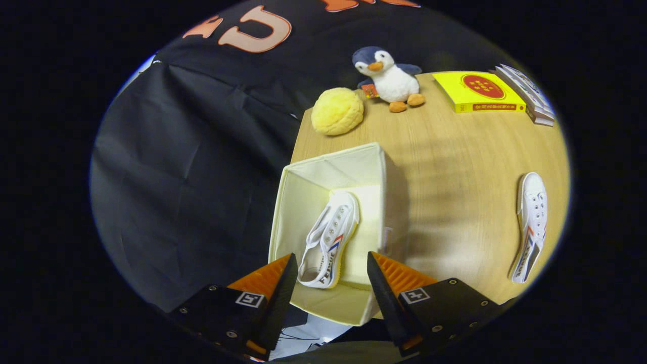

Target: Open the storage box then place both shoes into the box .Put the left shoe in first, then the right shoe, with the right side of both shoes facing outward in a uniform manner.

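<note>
Wooden table [455,167] carries penguin toy [389,76], yellow ball [337,111], books [477,92]; second shoe [532,227] lies well right. Your gripper [331,273] spread wide, empty, above shoe [329,240] in box [323,172].

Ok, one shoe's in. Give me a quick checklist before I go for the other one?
1. Storage box open: ok.
2. First shoe inside the box, lying on its side: ok.
3. Gripper open and holding nothing, above the box: ok.
4. Second shoe on the table, off to the right of the box, nothing on it: ok.
5. Room left in the box beside the first shoe: ok, looks enough.
6. Whether the boxed shoe is the left one: cannot tell.
</note>
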A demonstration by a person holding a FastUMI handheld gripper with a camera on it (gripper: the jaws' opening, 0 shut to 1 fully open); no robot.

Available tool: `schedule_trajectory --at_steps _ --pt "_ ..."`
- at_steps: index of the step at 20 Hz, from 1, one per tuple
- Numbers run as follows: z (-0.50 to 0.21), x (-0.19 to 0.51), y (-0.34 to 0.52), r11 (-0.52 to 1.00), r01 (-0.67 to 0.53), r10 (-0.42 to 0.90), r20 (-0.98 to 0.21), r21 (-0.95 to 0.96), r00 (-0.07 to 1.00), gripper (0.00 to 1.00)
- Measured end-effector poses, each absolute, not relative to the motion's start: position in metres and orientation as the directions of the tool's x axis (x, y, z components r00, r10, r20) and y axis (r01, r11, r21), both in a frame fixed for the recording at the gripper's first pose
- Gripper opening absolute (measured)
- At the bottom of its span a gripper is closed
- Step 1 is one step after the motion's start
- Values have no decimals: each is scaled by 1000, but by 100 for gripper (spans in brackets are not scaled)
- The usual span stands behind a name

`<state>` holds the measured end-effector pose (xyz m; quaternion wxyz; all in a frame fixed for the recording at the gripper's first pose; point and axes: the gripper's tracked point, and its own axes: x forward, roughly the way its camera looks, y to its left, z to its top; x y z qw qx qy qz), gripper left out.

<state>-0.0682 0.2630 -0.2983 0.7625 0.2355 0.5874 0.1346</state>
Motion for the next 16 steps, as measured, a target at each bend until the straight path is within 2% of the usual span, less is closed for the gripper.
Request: schedule_trajectory --at_steps 3,7,13,16 --pt "-300 -75 198 893 61 399 -847 446 350 89" --pt "-327 -92 102 950 141 198 -888 278 414 96" --pt "-367 -143 -21 981 195 -67 -913 14 402 96" --pt "-392 -166 -57 977 209 -124 -910 -43 395 87"
